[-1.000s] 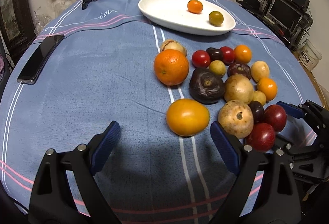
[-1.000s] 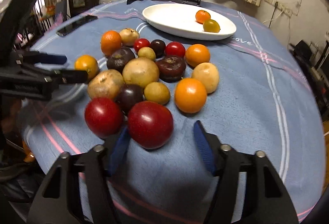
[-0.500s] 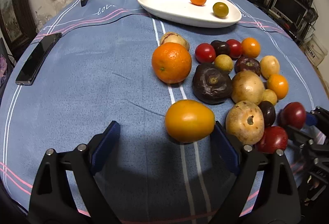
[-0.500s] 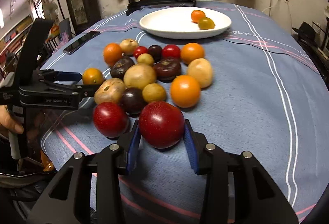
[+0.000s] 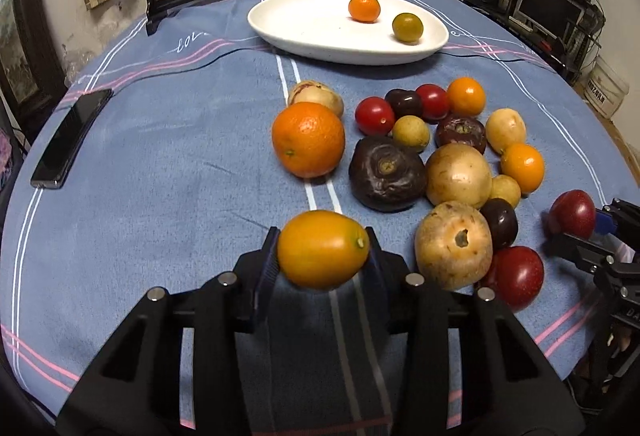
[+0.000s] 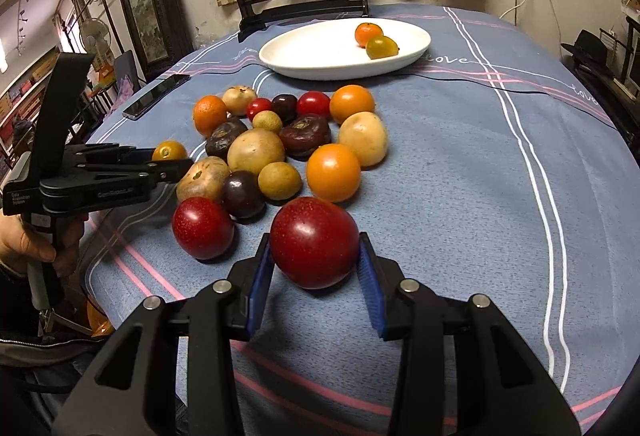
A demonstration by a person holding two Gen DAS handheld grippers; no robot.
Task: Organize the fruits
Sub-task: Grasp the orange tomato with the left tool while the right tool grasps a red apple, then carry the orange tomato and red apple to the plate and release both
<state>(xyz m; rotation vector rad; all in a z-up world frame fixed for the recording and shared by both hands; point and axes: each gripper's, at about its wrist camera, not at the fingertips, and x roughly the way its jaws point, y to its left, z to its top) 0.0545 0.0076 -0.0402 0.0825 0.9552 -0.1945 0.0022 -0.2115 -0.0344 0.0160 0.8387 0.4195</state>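
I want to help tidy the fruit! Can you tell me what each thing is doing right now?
left gripper: jaws closing, pads on the yellow-orange fruit
right gripper: shut on the dark red fruit
white plate: holds two small fruits
fruit pile: loose on the tablecloth
phone: flat, screen dark

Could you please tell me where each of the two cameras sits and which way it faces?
Left wrist: on the left gripper, facing the white plate; its jaws are closing on a yellow-orange fruit.
Right wrist: on the right gripper, facing the same way; it grips a red fruit; a hand shows.
Shared: plate, fruit pile, phone.
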